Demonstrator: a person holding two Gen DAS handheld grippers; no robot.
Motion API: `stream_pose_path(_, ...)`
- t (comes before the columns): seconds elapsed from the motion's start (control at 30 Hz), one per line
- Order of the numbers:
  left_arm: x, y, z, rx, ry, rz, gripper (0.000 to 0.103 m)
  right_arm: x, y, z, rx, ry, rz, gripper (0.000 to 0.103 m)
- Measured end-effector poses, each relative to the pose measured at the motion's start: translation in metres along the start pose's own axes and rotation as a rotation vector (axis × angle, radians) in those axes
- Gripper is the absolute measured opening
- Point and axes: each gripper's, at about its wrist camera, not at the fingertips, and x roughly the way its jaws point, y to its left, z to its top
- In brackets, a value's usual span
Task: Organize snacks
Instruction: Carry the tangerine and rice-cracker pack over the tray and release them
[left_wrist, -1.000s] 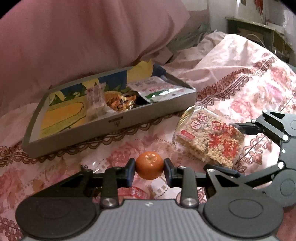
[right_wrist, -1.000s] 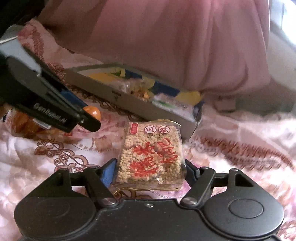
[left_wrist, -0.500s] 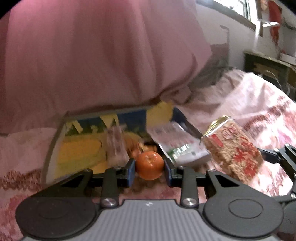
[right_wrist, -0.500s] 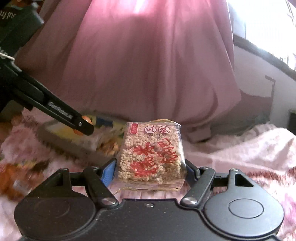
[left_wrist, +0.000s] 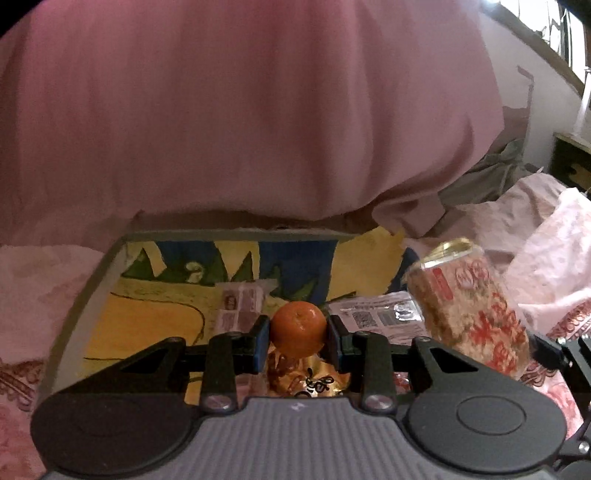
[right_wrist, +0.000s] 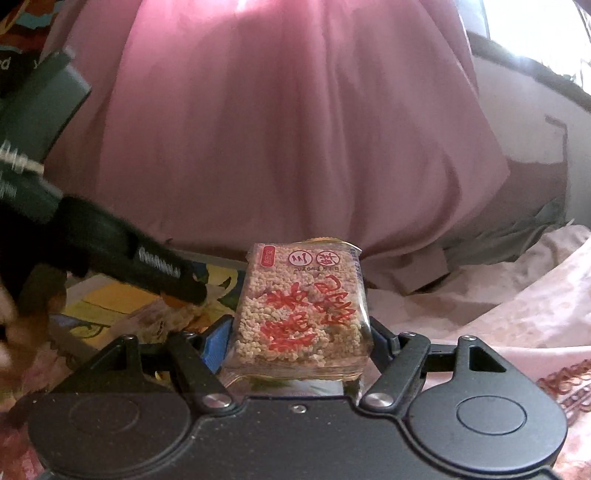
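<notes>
Orange mandarin clamped — left gripper tilted over tray.

The left gripper has a grey ribbed housing with a small white mark at its top edge, flanked by two round black discs. Black linkage bars with silver screw heads run to blue-padded fingers. The right gripper has a black speckled housing, the same discs and silver screws, and a blue pad on its left finger. White lettering, blurred, marks the left gripper's black finger seen from the right wrist
</notes>
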Motion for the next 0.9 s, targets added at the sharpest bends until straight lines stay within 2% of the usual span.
stream_pose_path(0.33, 0.019, 0.002, -0.014, -0.020, 0.047, 0.007, 0.036, 0.019, 0.000, -0.007, 0.024, 0.106, 0.022, 0.076)
stream_pose_path(0.63, 0.021, -0.001, -0.021, -0.003, 0.056, 0.021, 0.036, 0.023, -0.001, -0.010, 0.021, 0.124, 0.026, 0.076)
stream_pose_path(0.9, 0.021, -0.001, -0.021, -0.001, 0.055, 0.027, 0.037, 0.028, -0.002, -0.011, 0.018, 0.141, 0.025, 0.082)
